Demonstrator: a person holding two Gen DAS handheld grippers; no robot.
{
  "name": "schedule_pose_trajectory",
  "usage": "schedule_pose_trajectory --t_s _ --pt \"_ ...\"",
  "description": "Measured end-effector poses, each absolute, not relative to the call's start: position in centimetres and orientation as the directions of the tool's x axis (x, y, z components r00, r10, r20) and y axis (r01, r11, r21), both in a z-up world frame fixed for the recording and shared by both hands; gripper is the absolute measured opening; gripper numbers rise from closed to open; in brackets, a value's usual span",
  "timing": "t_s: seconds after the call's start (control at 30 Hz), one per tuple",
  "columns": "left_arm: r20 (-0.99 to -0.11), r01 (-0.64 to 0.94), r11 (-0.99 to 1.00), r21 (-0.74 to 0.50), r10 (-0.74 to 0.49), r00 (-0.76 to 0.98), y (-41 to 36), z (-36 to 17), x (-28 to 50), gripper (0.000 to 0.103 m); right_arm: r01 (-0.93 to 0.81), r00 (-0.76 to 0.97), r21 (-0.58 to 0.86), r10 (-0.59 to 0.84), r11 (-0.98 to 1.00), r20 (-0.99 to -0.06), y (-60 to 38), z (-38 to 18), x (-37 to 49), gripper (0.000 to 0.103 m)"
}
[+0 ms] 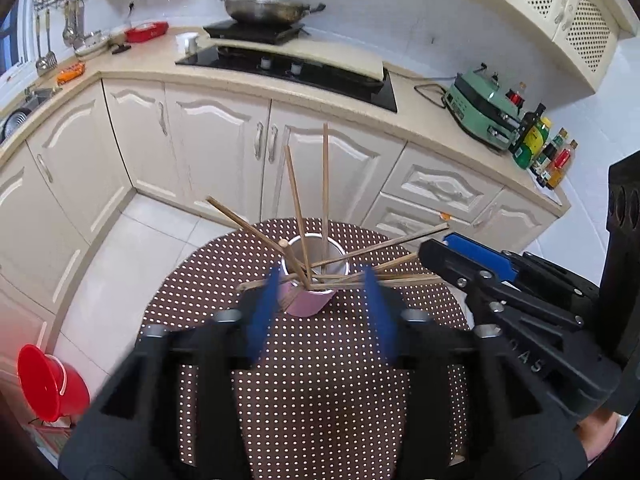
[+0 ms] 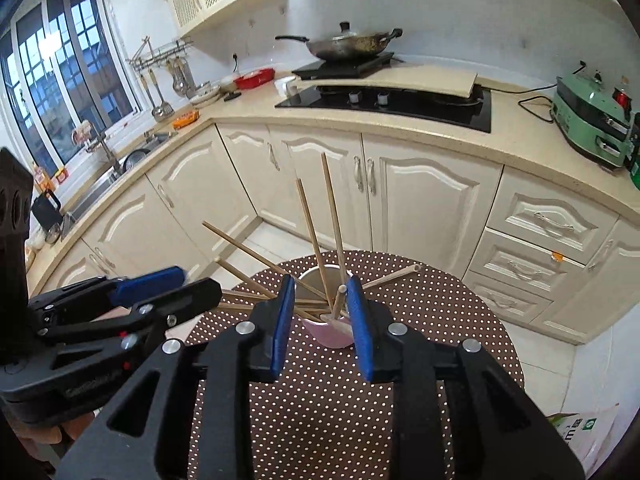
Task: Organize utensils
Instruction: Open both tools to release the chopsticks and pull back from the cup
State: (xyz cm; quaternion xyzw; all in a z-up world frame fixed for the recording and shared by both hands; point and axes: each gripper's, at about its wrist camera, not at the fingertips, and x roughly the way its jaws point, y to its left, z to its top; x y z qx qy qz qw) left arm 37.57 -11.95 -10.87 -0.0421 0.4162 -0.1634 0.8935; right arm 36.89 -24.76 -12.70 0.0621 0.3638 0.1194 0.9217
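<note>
A pink cup (image 1: 306,302) with a steel inner wall stands on a round table with a brown dotted cloth (image 1: 320,380). Several wooden chopsticks (image 1: 298,210) stick out of it, fanned in all directions. My left gripper (image 1: 322,276) is open and empty, its blue fingers either side of the cup's near side. My right gripper (image 2: 320,286) is open and empty, just before the same cup (image 2: 332,332) and its chopsticks (image 2: 310,224). Each gripper shows in the other's view: the right (image 1: 472,256), the left (image 2: 160,284).
Cream kitchen cabinets (image 1: 224,148) and a counter with a black hob (image 1: 296,72) and a wok (image 1: 266,10) run behind the table. A red bucket (image 1: 48,384) stands on the floor at left. Bottles (image 1: 548,152) and a green appliance (image 1: 480,108) stand at right.
</note>
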Motion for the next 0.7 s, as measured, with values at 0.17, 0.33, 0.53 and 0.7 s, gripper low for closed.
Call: schedule_pose_trajectory --t_s 0.17,0.33,0.53,0.7 --pt "-0.695 0.265 0.946 -0.185 -0.317 0.645 -10.9 -8.9 35.3 0.056 -0.155 0.749 0.199 0.247 0.968 -0.615 -24.5 -11.0 34.3 0.026" --pt "-0.656 0.259 0.952 -0.164 -0.301 0.692 -9.3 -7.0 32.4 0.069 -0.15 0.78 0.2 0.24 0.968 -0.578 -23.8 -9.4 31.7 0.026" --pt "-0.61 0.235 0.962 -0.136 -0.269 0.745 -7.3 -5.5 28.7 0.078 -0.139 0.811 0.194 0.224 0.971 -0.541 -22.7 -8.1 27.8 0.028" --pt "-0.582 0.212 0.971 -0.114 -0.238 0.778 -5.9 -4.9 25.3 0.083 -0.119 0.834 0.177 0.196 0.977 -0.516 -22.3 -7.6 24.4 0.03"
